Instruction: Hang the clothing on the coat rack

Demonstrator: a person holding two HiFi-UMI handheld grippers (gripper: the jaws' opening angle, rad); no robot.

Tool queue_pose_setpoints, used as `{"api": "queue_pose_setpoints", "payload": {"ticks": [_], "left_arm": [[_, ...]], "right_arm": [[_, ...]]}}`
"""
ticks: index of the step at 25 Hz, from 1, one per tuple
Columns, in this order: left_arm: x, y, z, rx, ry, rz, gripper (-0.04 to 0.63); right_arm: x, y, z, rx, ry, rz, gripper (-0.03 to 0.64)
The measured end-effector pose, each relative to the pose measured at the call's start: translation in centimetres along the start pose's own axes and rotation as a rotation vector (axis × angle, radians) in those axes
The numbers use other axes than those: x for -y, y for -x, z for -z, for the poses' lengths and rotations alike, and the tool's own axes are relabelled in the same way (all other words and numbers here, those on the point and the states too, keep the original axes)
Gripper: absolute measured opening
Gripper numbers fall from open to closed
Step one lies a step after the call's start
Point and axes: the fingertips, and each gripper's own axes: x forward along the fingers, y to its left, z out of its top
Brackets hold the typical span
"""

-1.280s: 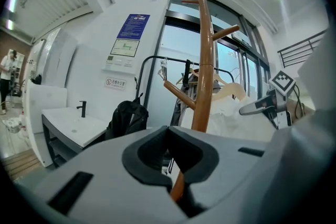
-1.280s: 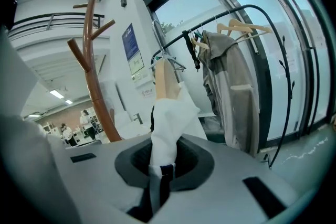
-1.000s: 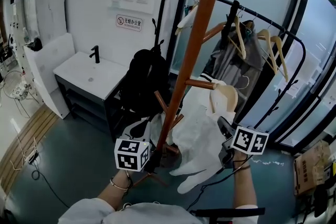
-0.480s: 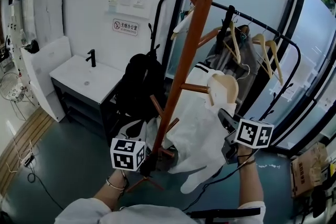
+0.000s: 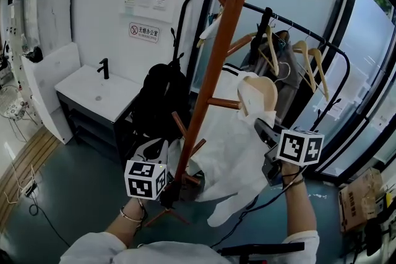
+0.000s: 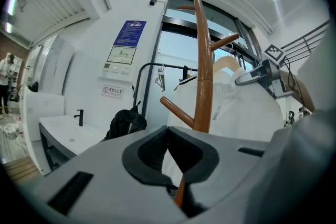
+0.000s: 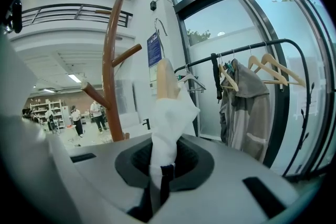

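Black garment rail, one, at the back by the glass; it carries three wooden hangers, one of them under a grey garment, the other two bare.
Coat rack, one, brown wooden pole with angled pegs, leaning across the head view in front of the rail.
White sink counter at the left wall, one black tap on it; nothing visible in the basin.
White garment, one, draped on its own wooden hanger; it hangs just right of the pole, hanger head beside the end of a middle peg; cannot tell whether the hook rests on any peg.
Black backpack, one, behind the pole, upright.
Cardboard box, one, on the floor at far right; contents not visible.
Right gripper: jaws clamped on a fold of the white garment's cloth.
Left gripper: jaws together, nothing pinched; low beside the pole's base.
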Motion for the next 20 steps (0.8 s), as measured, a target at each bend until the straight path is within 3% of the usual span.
{"api": "queue_pose_setpoints", "payload": {"ticks": [20], "left_arm": [[0.1,1.0,-0.7,0.024,0.013,-0.009,0.009]], "right_arm": [[-1.7,-0.5,-4.0,-0.033,0.150,-0.020,0.037]]}}
